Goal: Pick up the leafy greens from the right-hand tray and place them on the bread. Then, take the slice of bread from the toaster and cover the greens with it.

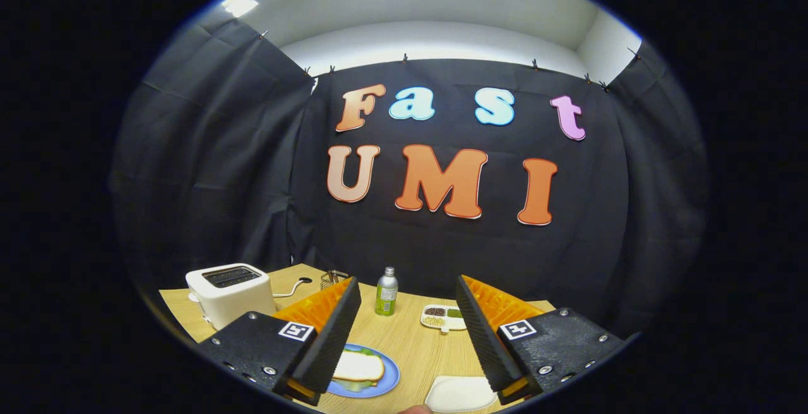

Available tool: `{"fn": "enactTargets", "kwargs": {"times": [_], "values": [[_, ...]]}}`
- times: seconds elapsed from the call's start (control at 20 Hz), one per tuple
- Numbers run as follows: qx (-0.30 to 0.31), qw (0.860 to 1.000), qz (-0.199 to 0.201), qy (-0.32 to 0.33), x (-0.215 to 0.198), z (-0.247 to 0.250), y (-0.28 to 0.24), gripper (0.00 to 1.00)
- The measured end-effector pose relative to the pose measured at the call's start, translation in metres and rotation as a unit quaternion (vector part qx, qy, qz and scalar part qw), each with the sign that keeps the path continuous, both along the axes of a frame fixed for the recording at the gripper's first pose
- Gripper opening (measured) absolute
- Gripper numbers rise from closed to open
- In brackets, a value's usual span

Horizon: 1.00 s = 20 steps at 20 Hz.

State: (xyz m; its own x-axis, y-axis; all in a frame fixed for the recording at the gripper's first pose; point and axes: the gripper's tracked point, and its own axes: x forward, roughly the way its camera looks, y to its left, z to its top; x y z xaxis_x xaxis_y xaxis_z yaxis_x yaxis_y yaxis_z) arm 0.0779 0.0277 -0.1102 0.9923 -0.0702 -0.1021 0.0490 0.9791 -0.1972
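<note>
Gripper (409, 338): its two fingers are spread wide apart, holding nothing, raised above the wooden table (410, 344).
White tray (461, 394): nearest of all, on the table well to the right of the blue plate, by the right finger's tip; no greens show on it.
Blue plate (386, 379): the landmark, on the table beside the left finger's tip, partly hidden by that finger.
Bread slice (360, 366): lies on top of the blue plate.
Leafy greens (358, 386): on the blue plate, peeking out from under the bread slice at its edges.
Divided dish (443, 317): beyond the blue plate and to its right, holding small dark, pale and green portions.
Green bottle (386, 292): upright, straight beyond the blue plate, between the fingers.
Toaster (231, 294): white, beyond the blue plate and to its left; whether its slots hold bread cannot be told.
</note>
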Motion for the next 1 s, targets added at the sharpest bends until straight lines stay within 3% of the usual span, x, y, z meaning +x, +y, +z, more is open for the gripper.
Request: {"fn": "enactTargets", "kwargs": {"times": [0.4,0.8,1.0], "values": [[0.019,0.998,-0.003,-0.064,-0.026,0.024,0.012,0.94],[0.053,0.997,0.003,-0.059,-0.04,0.02,0.019,0.94],[0.035,0.997,-0.007,-0.069,-0.044,0.026,0.009,0.95]]}}
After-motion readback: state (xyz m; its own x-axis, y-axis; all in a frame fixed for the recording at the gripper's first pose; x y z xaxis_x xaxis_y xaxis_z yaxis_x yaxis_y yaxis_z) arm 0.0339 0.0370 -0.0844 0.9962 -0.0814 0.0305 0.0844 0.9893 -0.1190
